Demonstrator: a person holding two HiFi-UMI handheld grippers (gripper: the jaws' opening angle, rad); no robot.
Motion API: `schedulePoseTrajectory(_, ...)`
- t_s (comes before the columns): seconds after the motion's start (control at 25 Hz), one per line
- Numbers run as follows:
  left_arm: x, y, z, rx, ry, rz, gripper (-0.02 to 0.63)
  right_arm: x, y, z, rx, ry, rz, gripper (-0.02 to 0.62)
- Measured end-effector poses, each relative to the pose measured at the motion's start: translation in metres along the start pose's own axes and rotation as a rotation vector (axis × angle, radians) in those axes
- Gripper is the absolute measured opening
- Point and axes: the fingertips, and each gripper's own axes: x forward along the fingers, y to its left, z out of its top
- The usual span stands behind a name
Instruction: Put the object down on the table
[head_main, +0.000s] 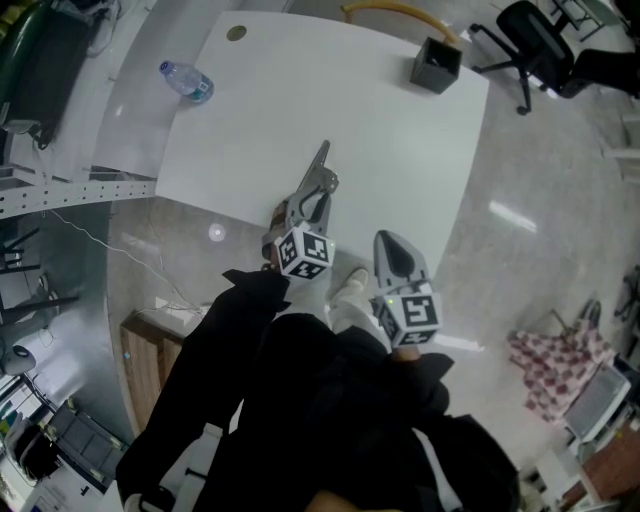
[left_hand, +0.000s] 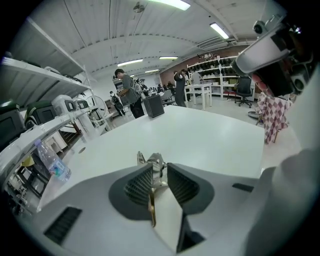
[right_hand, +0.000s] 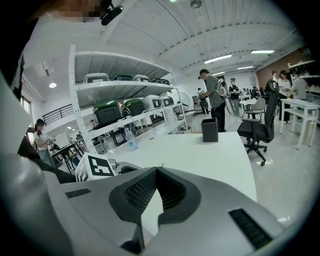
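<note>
My left gripper (head_main: 316, 198) is shut on a slim silver metal tool (head_main: 321, 165) whose pointed end sticks out past the jaws, above the near edge of the white table (head_main: 380, 130). In the left gripper view the tool (left_hand: 155, 163) is pinched between the ribbed pads, and a brass-coloured strip runs down from it. My right gripper (head_main: 396, 250) hangs just right of the left one, off the table's near edge over the floor. Its jaws (right_hand: 156, 171) are shut with nothing between them. The left gripper's marker cube (right_hand: 98, 167) shows beside it.
A water bottle (head_main: 187, 82) lies near the table's far left edge. A black box (head_main: 436, 63) stands at the far right corner, with an office chair (head_main: 535, 40) beyond it. Shelving (right_hand: 125, 115) runs along the left. A checked cloth (head_main: 555, 360) lies on the floor at right.
</note>
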Motion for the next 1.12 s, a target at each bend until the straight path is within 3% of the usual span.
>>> schedulePoseTrajectory(0.52, -0.05, 0.013, 0.029, -0.119, -0.085, 0.066, 0.071, -0.025, 0.018, 0.012, -0.043, -0.067, 0.017, 0.002)
schedulePoseTrajectory(1.12, -0.127, 0.019, 0.068, -0.36, -0.221, 0.098, 0.041, -0.056, 0.042, 0.037, -0.099, -0.145, 0.052, 0.002)
